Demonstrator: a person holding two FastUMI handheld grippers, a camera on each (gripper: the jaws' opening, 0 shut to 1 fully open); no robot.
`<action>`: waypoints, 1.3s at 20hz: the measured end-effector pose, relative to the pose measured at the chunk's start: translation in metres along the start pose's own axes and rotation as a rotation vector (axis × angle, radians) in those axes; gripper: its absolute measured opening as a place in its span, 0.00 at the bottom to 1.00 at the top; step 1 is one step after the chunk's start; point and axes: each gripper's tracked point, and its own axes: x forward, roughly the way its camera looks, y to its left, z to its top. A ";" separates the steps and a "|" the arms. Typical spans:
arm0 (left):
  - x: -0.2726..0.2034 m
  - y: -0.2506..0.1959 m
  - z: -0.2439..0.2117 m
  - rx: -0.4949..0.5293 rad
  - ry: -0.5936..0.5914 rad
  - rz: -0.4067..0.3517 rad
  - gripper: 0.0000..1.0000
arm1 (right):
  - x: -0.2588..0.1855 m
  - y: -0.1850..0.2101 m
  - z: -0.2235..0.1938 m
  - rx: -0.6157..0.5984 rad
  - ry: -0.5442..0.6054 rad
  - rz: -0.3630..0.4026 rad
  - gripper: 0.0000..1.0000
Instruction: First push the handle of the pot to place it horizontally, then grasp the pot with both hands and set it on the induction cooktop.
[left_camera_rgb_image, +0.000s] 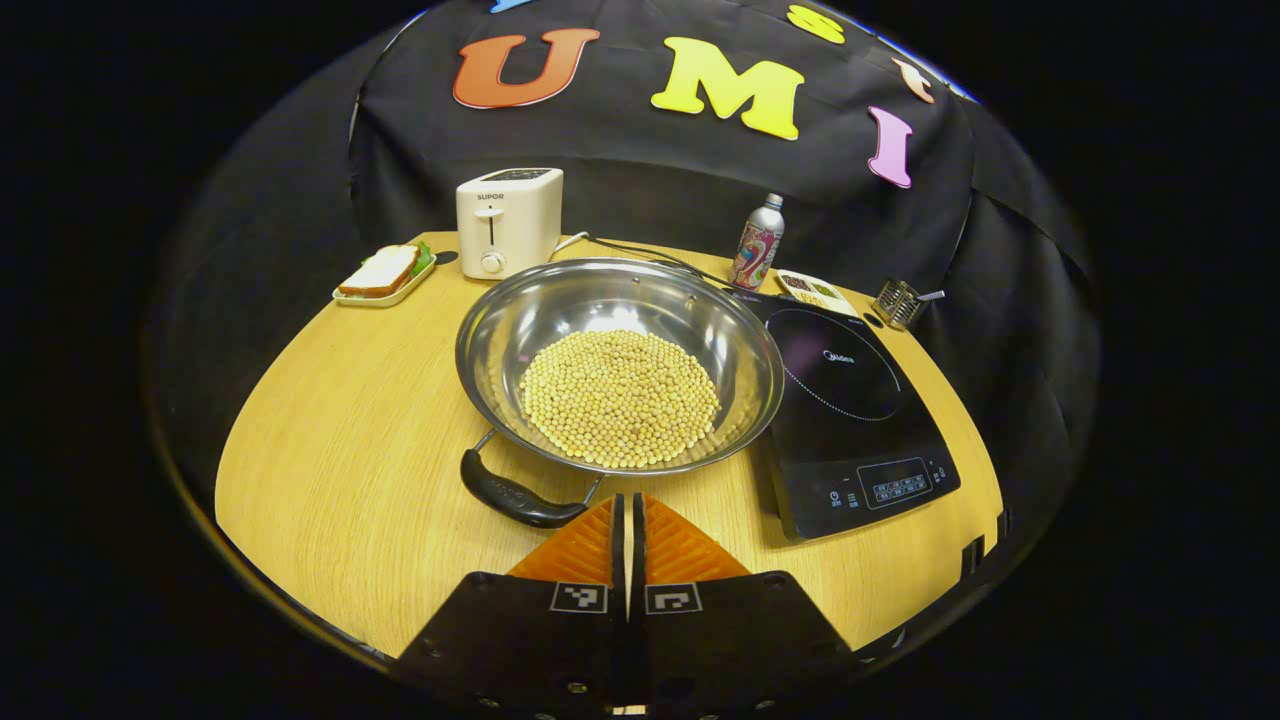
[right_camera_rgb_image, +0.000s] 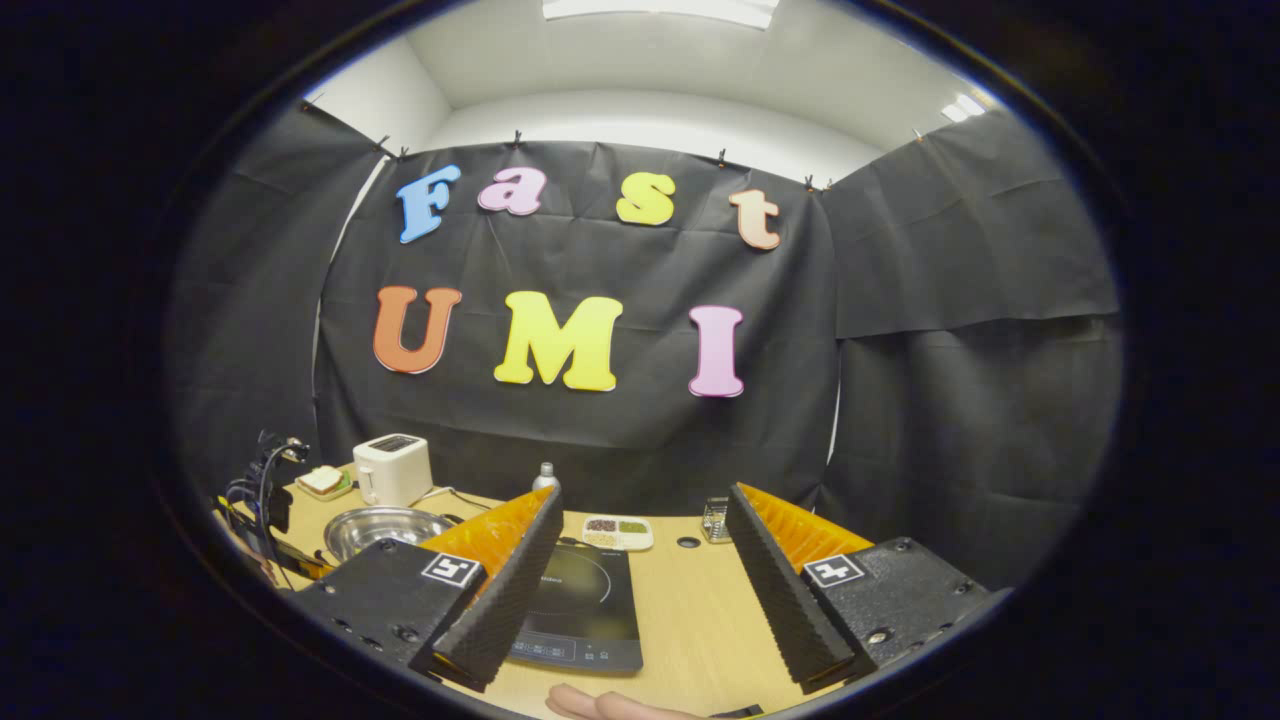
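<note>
Clenched with only a thin slit between their orange fingers, the left tongs (left_camera_rgb_image: 629, 510) hold nothing and hover just short of the pot's black handle (left_camera_rgb_image: 515, 495), which angles toward the bench's near edge. That steel pot (left_camera_rgb_image: 500, 330), filled with soybeans (left_camera_rgb_image: 620, 398), sits mid-bench (left_camera_rgb_image: 340, 450), its rim overlapping the left edge of the induction cooktop (left_camera_rgb_image: 850, 400). Behind it stand a toaster (left_camera_rgb_image: 508, 220), a sandwich on a tray (left_camera_rgb_image: 385, 272), a drinks bottle (left_camera_rgb_image: 757, 243) and a small grater (left_camera_rgb_image: 897, 303). In the right gripper view the right tongs (right_camera_rgb_image: 640, 560) are spread wide and empty above the bench, the cooktop between their fingers; a hand (right_camera_rgb_image: 600, 705) shows at the bottom edge.
</note>
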 end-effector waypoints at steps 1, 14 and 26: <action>0.003 0.000 -0.002 0.012 0.013 0.002 0.00 | 0.002 0.000 -0.003 -0.002 0.004 0.000 1.00; 0.017 0.031 -0.010 -0.027 0.066 0.043 0.00 | 0.035 0.003 -0.031 0.025 0.078 0.023 1.00; 0.030 0.090 0.002 -0.057 0.103 0.132 0.00 | 0.077 0.000 -0.035 0.051 0.118 0.020 1.00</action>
